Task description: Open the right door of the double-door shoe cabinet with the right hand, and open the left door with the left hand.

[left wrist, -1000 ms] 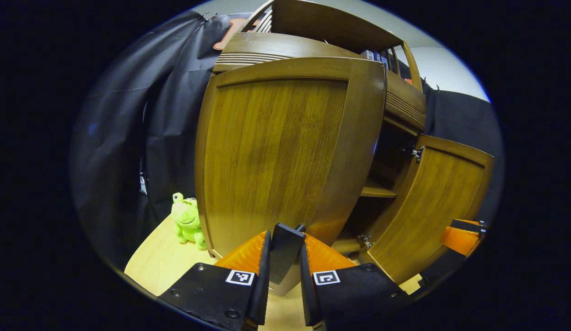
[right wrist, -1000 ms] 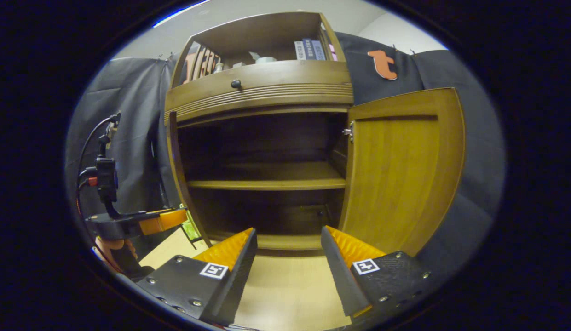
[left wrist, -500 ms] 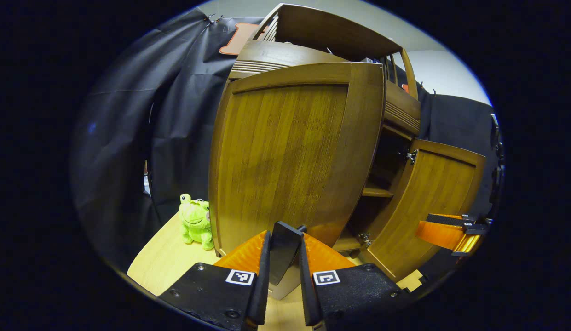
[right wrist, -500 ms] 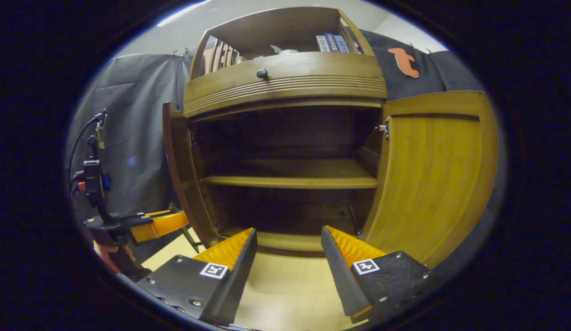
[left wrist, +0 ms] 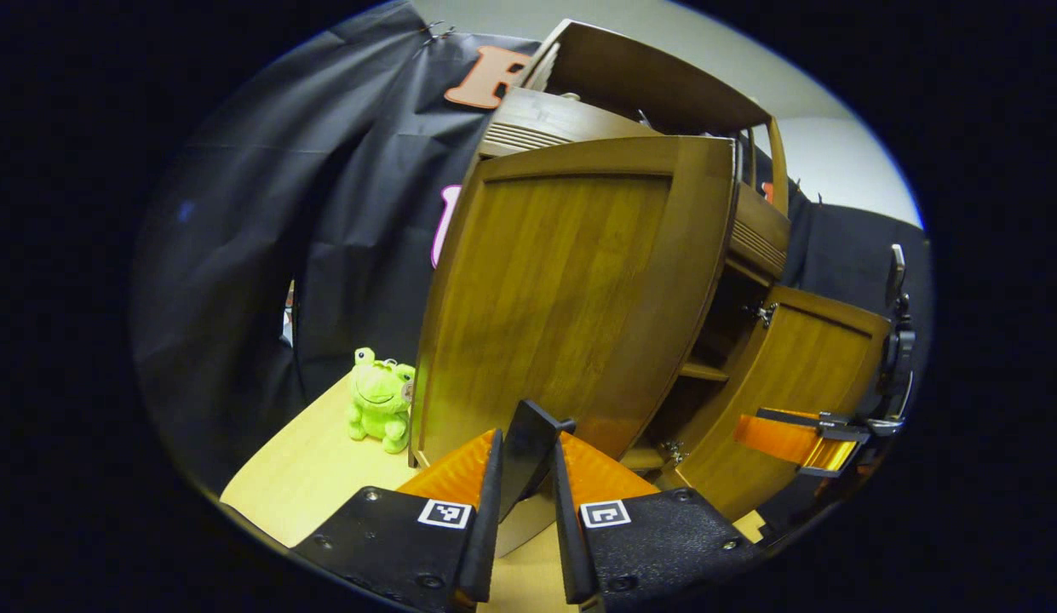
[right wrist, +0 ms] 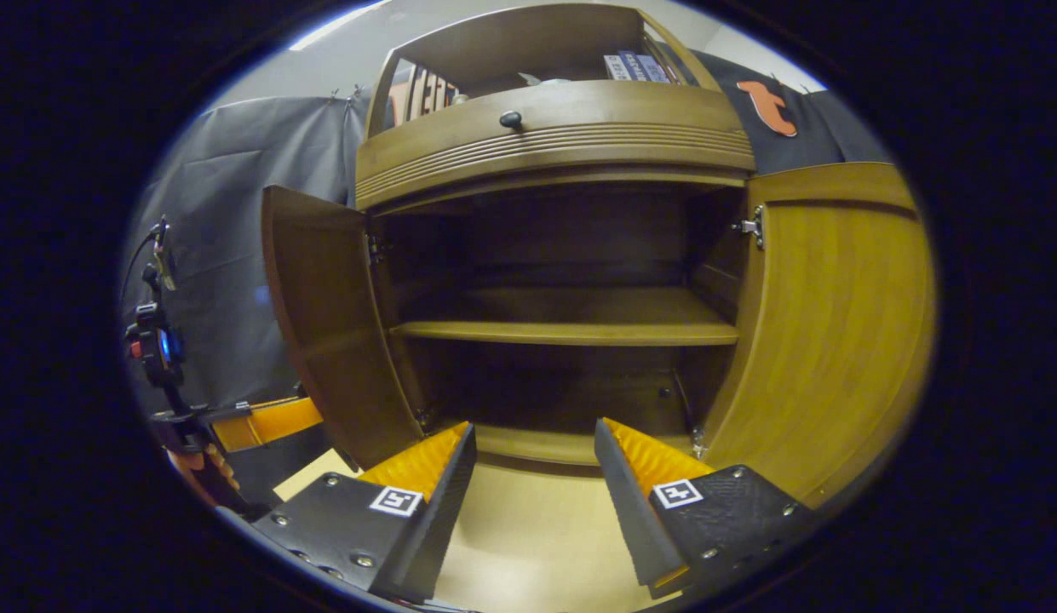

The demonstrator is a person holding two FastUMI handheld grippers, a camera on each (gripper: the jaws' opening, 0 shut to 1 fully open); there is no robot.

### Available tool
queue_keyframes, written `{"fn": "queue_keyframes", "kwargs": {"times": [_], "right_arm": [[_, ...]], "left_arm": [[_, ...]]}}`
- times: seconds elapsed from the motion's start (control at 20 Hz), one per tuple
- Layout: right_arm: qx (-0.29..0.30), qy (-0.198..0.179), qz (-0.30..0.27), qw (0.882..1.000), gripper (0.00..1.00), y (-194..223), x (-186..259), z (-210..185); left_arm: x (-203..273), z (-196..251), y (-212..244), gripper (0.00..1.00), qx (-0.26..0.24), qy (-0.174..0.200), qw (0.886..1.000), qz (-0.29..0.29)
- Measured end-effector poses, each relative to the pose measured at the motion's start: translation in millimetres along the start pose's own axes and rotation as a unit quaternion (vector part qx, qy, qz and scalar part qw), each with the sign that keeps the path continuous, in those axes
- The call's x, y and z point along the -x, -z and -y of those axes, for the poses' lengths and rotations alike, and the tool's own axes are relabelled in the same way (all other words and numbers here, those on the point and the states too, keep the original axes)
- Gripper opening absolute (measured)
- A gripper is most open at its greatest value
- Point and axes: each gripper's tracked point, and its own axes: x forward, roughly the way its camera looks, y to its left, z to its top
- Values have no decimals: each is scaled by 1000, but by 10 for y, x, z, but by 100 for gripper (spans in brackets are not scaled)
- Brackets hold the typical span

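Swinging the left door outward, with the left gripper clamped on a dark handle at that door's lower edge, looked like the step in hand; right door stood wide open already, right gripper hanging free before the cabinet, fingers apart and holding nothing. Judged nearly done: only a further pull along the hinge arc, then letting go. Noted a green frog toy on the floor just beside the door's hinge edge, perhaps in the swing path.
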Motion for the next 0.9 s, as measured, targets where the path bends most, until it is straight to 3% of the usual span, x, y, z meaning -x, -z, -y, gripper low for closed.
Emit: {"fn": "queue_keyframes", "kwargs": {"times": [0.05, 0.1, 0.2, 0.4, 0.45, 0.6, 0.7, 0.75, 0.8, 0.9], "right_arm": [[1, -6, -1, 1000, 83, 5, -18, -35], [4, -11, -3, 1000, 83, 7, -51, -79], [7, -21, -5, 1000, 83, 19, -85, -147], [8, -40, -7, 999, 87, 39, -133, -297], [9, -43, -8, 999, 83, 39, -144, -322], [9, -51, -11, 999, 83, 71, -153, -379], [6, -55, -12, 998, 83, 81, -159, -400], [4, -56, -12, 998, 83, 79, -169, -416], [3, -58, -12, 998, 76, 78, -167, -431], [4, -60, -11, 998, 76, 79, -167, -442]], "left_arm": [[-2, -21, -14, 29, -9, -5, 1000, 1], [6, -108, -31, 36, -21, -12, 1000, 4], [25, -237, -39, 33, -40, -27, 999, 4], [68, -309, -54, 36, -35, -46, 998, 10], [90, -340, -65, 33, -34, -54, 998, 12], [158, -492, -95, 36, -39, -77, 996, 18], [212, -611, -133, 17, -46, -97, 994, 22], [236, -652, -151, 22, -48, -102, 993, 22], [271, -689, -157, 26, -50, -106, 993, 23], [283, -719, -170, 26, -57, -110, 992, 24]]}}
